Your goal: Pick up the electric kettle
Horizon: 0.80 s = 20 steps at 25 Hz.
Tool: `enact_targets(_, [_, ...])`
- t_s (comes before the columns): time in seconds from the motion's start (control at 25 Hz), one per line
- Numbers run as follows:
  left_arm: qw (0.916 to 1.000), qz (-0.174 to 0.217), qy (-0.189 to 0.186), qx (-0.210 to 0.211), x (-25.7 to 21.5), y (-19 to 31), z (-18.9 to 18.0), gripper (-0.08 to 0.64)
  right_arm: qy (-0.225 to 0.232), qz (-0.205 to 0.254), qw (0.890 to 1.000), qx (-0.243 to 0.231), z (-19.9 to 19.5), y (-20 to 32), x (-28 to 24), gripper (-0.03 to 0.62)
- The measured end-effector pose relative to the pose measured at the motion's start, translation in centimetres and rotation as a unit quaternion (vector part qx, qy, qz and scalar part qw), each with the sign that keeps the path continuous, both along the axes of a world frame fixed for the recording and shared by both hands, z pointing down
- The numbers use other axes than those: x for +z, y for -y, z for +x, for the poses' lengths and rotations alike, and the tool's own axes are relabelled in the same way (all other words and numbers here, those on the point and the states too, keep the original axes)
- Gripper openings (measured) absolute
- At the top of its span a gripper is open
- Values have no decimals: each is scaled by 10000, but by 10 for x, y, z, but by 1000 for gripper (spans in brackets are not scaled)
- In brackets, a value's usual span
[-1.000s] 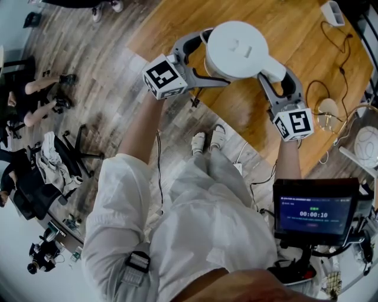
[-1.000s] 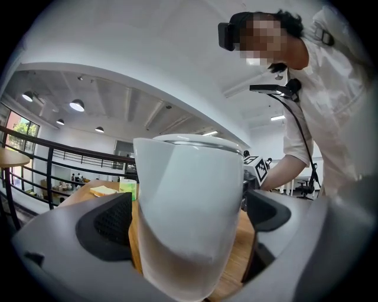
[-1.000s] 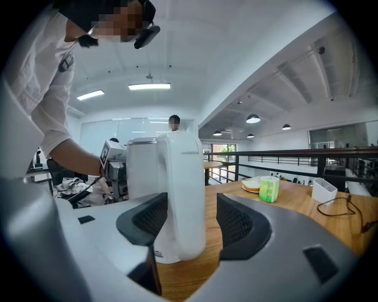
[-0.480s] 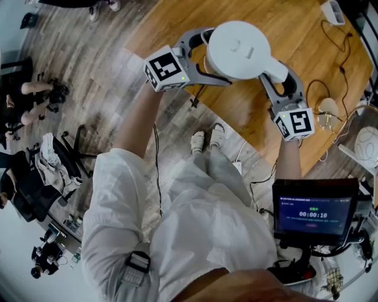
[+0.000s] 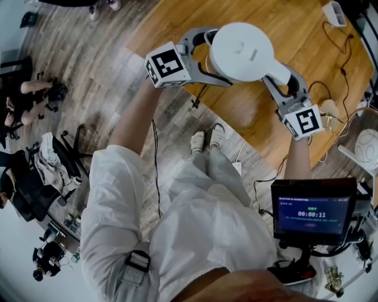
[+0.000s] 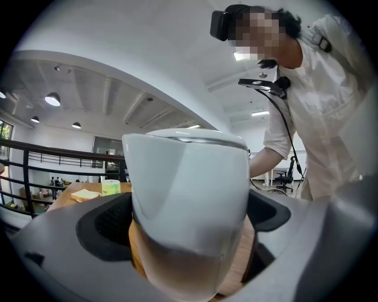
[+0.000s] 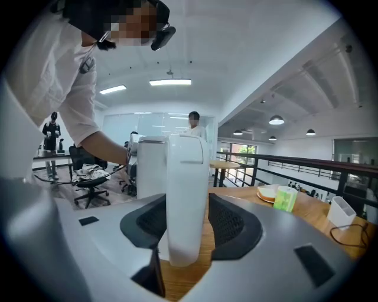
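Note:
The white electric kettle (image 5: 242, 52) stands over the near edge of the wooden table (image 5: 177, 23), its handle (image 5: 277, 72) pointing right. My left gripper (image 5: 207, 56) reaches in from the left, and the kettle's round body (image 6: 189, 206) fills the space between its jaws, with both dark pads (image 6: 109, 221) against its sides. My right gripper (image 5: 282, 82) comes from the right. Its jaws are closing on the upright handle (image 7: 187, 194), and the pads (image 7: 227, 221) lie against both sides of the handle. The kettle's base is hidden.
Cables (image 5: 331, 35) and a white box (image 5: 333, 12) lie on the table's far right. A plate of bread (image 7: 269, 191), a green roll (image 7: 285, 199) and a white holder (image 7: 341, 212) sit further along it. A screen (image 5: 313, 215) hangs at my right; a railing (image 7: 295, 162) runs behind.
The right gripper's jaws have narrowed onto the handle, and its marker cube has swung right. The kettle and left gripper have shifted slightly right.

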<state>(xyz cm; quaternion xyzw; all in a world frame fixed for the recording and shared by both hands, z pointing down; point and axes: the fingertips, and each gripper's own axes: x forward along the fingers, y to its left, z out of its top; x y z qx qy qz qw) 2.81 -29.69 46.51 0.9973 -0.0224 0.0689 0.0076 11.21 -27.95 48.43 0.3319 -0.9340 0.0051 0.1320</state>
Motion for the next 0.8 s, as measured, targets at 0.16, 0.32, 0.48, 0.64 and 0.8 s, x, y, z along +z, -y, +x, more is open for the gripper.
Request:
enact_targets(0.16, [10000,-71,-37,28,0,0,-1,583,-42,-56,9988,-493,-8,-3,-3,162])
enact_targets(0.32, [9999,-75,-103,63,-3,0,1,584,66,-174,9977,-655,-11,-6,-6,121])
enact_targets(0.48, [9999,-63,-137,31,-4,-1,0,584,133,-219,9974,-669,-13,-6,-8,118])
enact_targets(0.64, [9999,-74,-127,7,-4,-2,-1,583,118,-228,9975,-653,-13,-6,-8,117])
enact_targets(0.8, [9999,-54,-114,-12,-4,-3,-2,583,-93,-224,9968,-767,-13,-8,-4,117])
